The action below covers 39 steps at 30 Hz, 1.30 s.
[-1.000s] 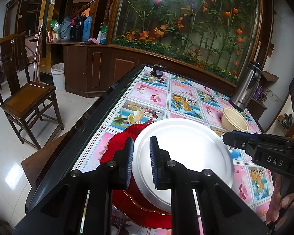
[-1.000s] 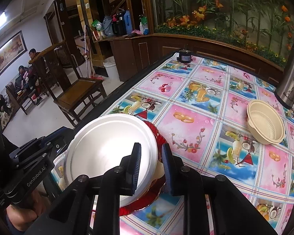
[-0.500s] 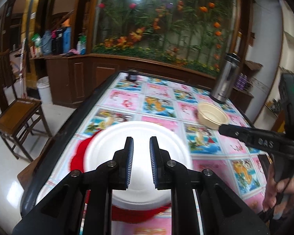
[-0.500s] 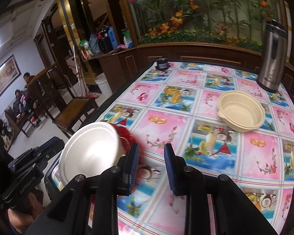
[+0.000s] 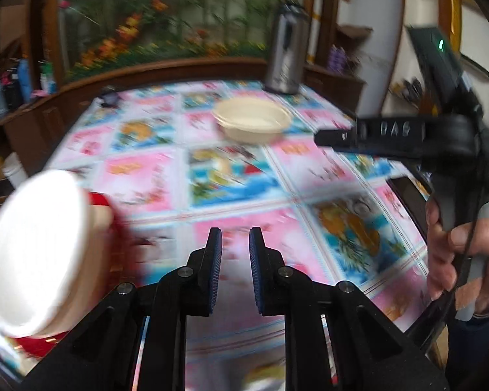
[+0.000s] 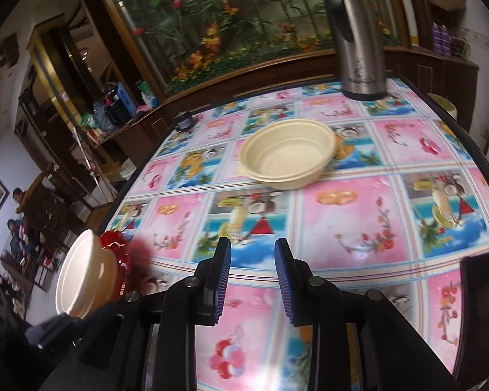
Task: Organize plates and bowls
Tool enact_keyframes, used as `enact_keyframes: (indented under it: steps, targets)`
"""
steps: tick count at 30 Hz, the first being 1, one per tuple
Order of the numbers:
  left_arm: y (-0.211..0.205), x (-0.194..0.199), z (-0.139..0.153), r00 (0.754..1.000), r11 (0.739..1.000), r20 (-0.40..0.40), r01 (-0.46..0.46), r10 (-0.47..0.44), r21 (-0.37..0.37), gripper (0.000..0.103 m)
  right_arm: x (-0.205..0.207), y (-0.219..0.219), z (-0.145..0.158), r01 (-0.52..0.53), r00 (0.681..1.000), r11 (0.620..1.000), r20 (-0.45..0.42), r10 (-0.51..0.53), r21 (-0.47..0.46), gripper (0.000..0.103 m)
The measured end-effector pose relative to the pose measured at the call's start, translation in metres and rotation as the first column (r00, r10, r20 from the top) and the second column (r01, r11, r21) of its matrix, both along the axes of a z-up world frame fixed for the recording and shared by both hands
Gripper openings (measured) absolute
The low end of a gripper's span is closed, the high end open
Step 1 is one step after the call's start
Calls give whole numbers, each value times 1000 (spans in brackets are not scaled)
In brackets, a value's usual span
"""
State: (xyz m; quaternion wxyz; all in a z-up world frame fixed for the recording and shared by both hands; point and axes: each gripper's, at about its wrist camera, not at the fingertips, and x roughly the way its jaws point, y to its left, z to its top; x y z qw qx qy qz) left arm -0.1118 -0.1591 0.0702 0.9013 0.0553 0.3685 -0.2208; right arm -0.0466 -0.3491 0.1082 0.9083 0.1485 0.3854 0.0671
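The right tool (image 6: 252, 277) is empty, its jaws opening; the left tool (image 5: 234, 267) is nearly shut on nothing. Ahead on the worktop (image 6: 358, 215) sits the cream bowl (image 6: 288, 153), probably thin, light plastic: pinch its rim gently. The white plate (image 5: 32, 254) on the red plate (image 5: 97, 200) lies far left
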Motion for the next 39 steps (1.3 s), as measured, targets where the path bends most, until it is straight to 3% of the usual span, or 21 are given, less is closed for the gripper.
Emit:
enact_keyframes:
  steps: [6, 10, 13, 15, 19, 25, 29, 33, 35, 38, 39]
  targets:
    - [-36, 41, -13, 997, 1000, -78, -3, 3, -10, 25, 7, -34, -15, 68, 997, 997, -37, -67, 31, 30]
    - [-40, 79, -21, 995, 996, -42, -91, 91, 4, 27, 19, -46, -18, 96, 994, 991, -64, -91, 88, 31]
    - [-32, 84, -32, 994, 994, -14, -113, 113, -12, 27, 41, -49, -18, 114, 990, 988, -93, -105, 107, 37]
    - [-26, 90, -40, 993, 993, -51, -107, 105, -45, 27, 61, -48, -19, 122, 988, 984, -113, -107, 133, 37]
    - [-17, 92, -34, 991, 990, -12, -136, 135, -48, 27, 102, -41, -27, 153, 978, 982, -163, -133, 114, 39]
    - [-13, 94, -36, 990, 988, -46, -134, 131, -73, 27, 151, -40, -51, 229, 952, 968, -233, -200, 104, 40]
    - [-11, 95, -36, 990, 988, -54, -133, 129, -82, 27, 154, -36, -58, 197, 943, 979, -280, -177, 46, 20]
    - [-13, 94, -37, 991, 989, -51, -128, 124, -78, 27, 137, -43, -35, 82, 953, 988, -279, -117, -134, 11]
    - [-12, 94, -37, 991, 989, -57, -124, 120, -86, 27, 126, -46, -22, -24, 952, 974, -304, -47, -224, 12]
    - [-15, 93, -36, 993, 990, -53, -113, 108, -85, 27, 100, -51, -4, -179, 943, 904, -329, 46, -388, 14]
    - [-16, 93, -36, 993, 991, -53, -105, 101, -86, 27, 94, -57, 2, -173, 950, 896, -311, 41, -410, 15]
